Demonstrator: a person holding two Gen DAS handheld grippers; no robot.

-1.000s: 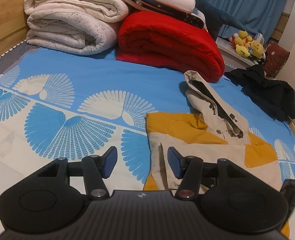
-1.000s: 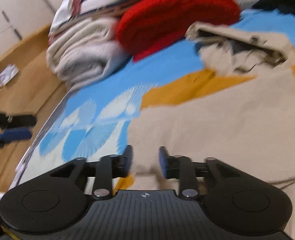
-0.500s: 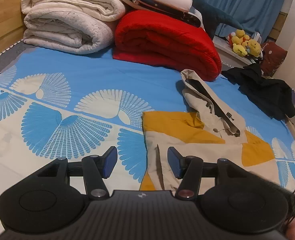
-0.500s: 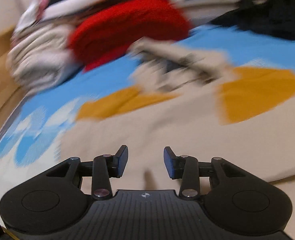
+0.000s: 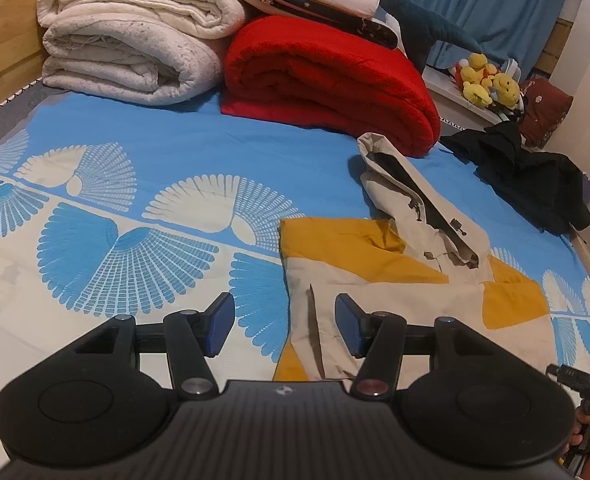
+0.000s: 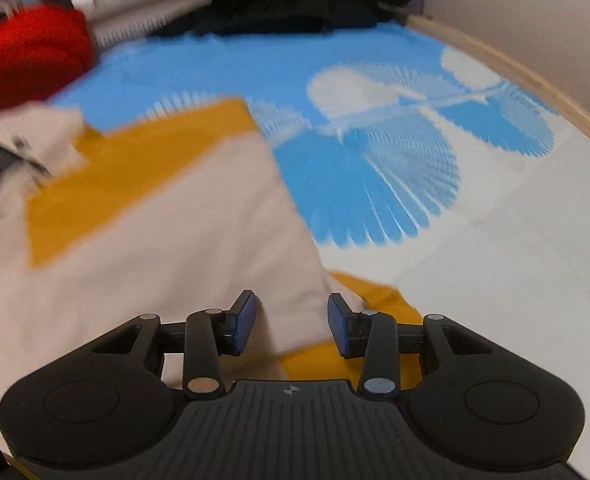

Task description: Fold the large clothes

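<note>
The bed (image 5: 175, 132) is carrying the jacket (image 5: 375, 276), lying flat, likely soft, light and slippery; grip its side edges. The left tool (image 5: 283, 326) and right tool (image 6: 291, 326) are gaping, holding nothing.

The hooded jacket (image 5: 375, 280) lies on the bed (image 5: 215, 148). Behind the jacket sits a folded blanket (image 5: 327, 80). A heap of dark clothes (image 5: 527, 176) lies to the jacket's right.

Matt woven cloth on beige-and-mustard hooded jacket (image 5: 375, 276); smooth printed cotton-like bedsheet (image 5: 143, 168); fluffy pile on folded red blanket (image 5: 327, 80); nubbly cream quilt (image 5: 135, 56); varnished wood bed frame (image 5: 3, 28); ribbed matt black plastic gripper housings.
</note>
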